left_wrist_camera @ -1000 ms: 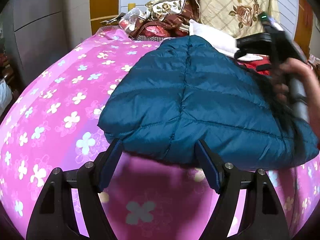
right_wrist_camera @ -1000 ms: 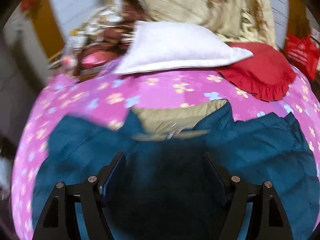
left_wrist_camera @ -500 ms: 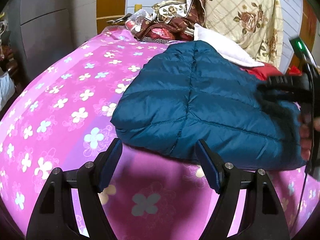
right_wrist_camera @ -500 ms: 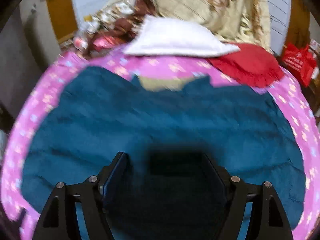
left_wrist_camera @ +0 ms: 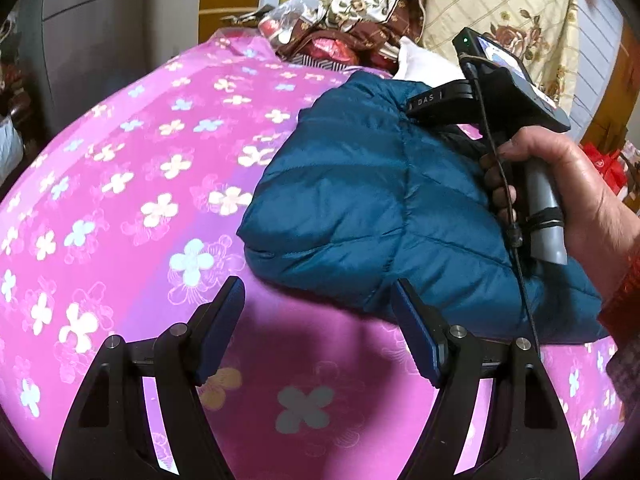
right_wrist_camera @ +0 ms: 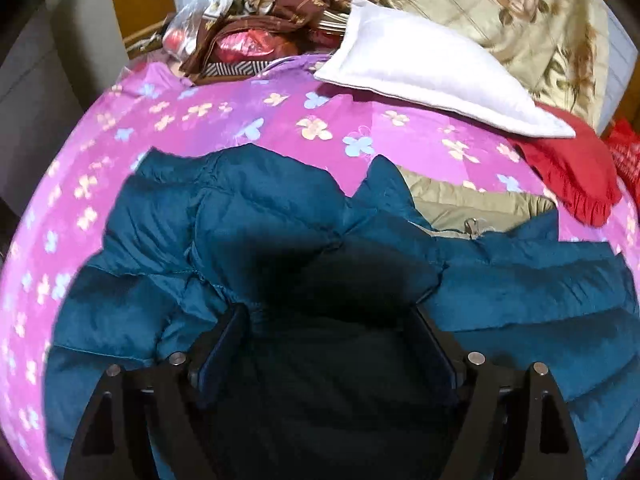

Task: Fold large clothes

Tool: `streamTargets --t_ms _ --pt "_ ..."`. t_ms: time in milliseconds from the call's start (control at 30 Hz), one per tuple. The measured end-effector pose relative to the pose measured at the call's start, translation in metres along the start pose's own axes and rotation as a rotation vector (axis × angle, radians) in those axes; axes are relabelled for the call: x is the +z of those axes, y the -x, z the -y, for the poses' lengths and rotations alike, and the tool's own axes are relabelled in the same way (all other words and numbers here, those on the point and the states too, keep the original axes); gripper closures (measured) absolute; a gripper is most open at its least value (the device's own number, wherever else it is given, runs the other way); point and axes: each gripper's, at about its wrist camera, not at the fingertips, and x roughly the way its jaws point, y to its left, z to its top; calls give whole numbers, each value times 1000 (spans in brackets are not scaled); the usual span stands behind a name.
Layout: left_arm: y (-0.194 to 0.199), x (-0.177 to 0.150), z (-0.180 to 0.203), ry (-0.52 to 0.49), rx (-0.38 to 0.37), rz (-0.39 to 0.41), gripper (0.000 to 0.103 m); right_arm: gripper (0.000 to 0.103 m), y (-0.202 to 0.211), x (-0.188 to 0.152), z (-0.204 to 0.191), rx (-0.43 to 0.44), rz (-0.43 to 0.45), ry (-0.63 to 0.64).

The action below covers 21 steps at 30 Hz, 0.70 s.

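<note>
While the jacket [left_wrist_camera: 372, 216] lies on the pink sheet [left_wrist_camera: 132, 184], both grippers sit at its near side. Teal quilted jacket, partly folded; in the right wrist view a flap lies over the body, and the tan lining [right_wrist_camera: 472, 208] with a zip pull shows at the far collar.

Left gripper [left_wrist_camera: 318, 320]: jaws wide apart, nothing between them but bare sheet. The jacket's near hem is just beyond the fingertips; its right finger [left_wrist_camera: 416, 336] is close to that hem, contact cannot be told.

Right gripper [right_wrist_camera: 328, 344]: low over the jacket, jaws opening. Dark jacket fabric fills the gap between the 2 fingers, but the pads do not clearly press on it; that area is in shadow, so a grip cannot be confirmed. In the left wrist view the right hand [left_wrist_camera: 560, 188] wraps the grey handle, with the tool's body above the jacket's right part.

Far side of the bed: white pillow [right_wrist_camera: 432, 72], red cloth [right_wrist_camera: 572, 168] at far right, floral quilt [right_wrist_camera: 520, 20] behind, brown patterned bedding [right_wrist_camera: 280, 12] at far left. Grey cabinet [left_wrist_camera: 92, 40] at the left.
</note>
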Motion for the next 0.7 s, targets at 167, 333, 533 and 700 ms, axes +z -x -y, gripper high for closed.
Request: streamTargets --t_ms 167,333,533,700 --pt "5 0 4 -11 13 25 27 24 62 -27 28 71 116 -62" --pt "11 -7 15 -58 54 65 27 24 142 -105 82 91 204 -34" --pt "28 -29 39 -127 77 120 27 24 205 -236 170 20 258 -107" --pt "50 -59 65 -184 84 195 27 24 221 -327 235 -29 240 -254"
